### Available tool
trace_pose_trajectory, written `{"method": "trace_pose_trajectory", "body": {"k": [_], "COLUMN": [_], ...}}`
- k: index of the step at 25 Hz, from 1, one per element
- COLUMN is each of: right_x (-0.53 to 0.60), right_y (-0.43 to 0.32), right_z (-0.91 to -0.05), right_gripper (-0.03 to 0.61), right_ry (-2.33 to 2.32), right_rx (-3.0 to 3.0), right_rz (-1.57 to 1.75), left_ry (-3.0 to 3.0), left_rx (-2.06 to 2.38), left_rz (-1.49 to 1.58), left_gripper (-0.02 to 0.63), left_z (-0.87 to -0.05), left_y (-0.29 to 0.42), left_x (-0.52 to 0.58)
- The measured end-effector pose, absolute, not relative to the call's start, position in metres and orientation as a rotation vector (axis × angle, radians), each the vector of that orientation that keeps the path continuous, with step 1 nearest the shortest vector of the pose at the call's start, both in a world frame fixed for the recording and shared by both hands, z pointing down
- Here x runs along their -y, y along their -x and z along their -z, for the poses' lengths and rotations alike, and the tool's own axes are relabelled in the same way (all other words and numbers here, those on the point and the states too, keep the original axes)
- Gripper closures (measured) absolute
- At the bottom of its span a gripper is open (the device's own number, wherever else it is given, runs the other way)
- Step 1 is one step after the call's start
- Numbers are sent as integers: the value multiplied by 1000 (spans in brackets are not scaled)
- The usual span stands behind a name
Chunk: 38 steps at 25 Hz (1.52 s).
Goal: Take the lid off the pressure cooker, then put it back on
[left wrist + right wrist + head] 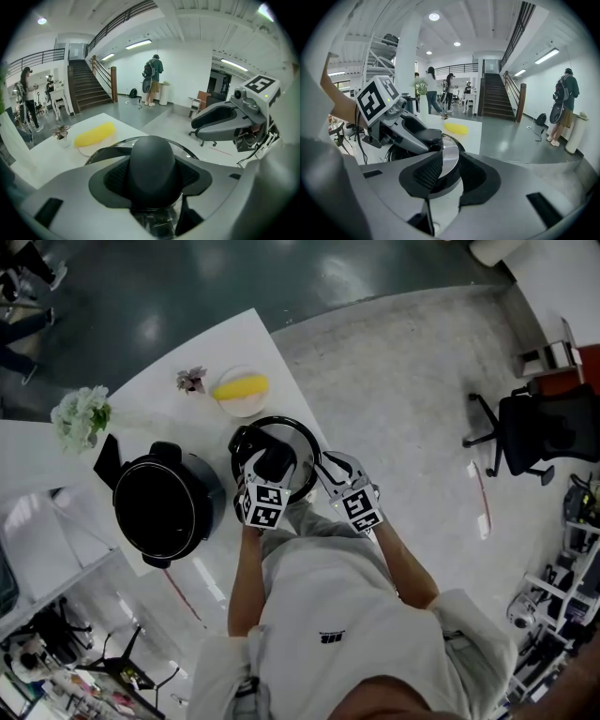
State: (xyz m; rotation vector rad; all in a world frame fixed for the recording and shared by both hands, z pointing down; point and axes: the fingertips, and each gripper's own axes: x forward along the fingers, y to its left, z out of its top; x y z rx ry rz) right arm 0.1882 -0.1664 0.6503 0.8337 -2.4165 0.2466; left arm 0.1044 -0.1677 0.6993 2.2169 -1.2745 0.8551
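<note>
- The person's two forearms (246, 573) reach forward from the pale shirt, each with a gripper whose marker cube faces up.
- The left gripper (269, 470) has its fingers (112, 176) clamped on the lid's black knob (152, 164), one dark pad pressed to each side of it.
- The right gripper (323, 476) comes in from the lid's right side. Its fingers (426, 171) pinch the rim, and the shiny edge runs between the two pads.
- The lid (302, 448), glass with a dark rim, is held between both grippers at the bench's near edge. It is just right of the pressure cooker and not on it.
- The pressure cooker (159, 507) stands open on the white bench (234, 343), its dark inside showing and a black handle sticking out at its far left.
- Beyond the lid sits a white plate (239, 407) carrying a yellow thing (242, 386).
- Just left of the plate is a small potted plant (191, 380). White flowers (81, 414) stand further left.
- Well apart, on the grey floor (403, 381) to the right, stands a black office chair (539, 432).
</note>
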Motion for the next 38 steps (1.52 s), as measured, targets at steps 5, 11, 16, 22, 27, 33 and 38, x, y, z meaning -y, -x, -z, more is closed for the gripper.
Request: {"method": "trace_pose_trajectory", "body": {"k": [5,11,16,22,27,33,38], "right_x": [168,167,167,165,160,150,138], "right_y": [-187,-184,-181,-178,-177,-176,-172], "right_z": [-657,-662,-664,-663,-655,-641,-626], "right_gripper": [466,466,465,459,457,457,457], "right_ry": [-828,-809,-813,-830,-866,-919,-966], "right_rx": [2407,2398,2397,2394,2398,2400,2412], "right_rz": [-250,-251,-254,-248,-245,-244,-254], "left_ry": [-2209,-2208,-2223,-2217,-2215,-2271,-2321], "left_rx": [1284,1293,1311,1317,1289,1263,1253], "left_rz": [-864,-873,-863,-854,-862,-801,-780], "left_gripper": [327,327,325,320,270,272,282], "left_z": [-706,-712,-715,-716,-708,-676,-649], "left_y": [-102,-100,-100,-98,-97,-98,-98], "left_x": [170,170,170,170,167,155,137]}}
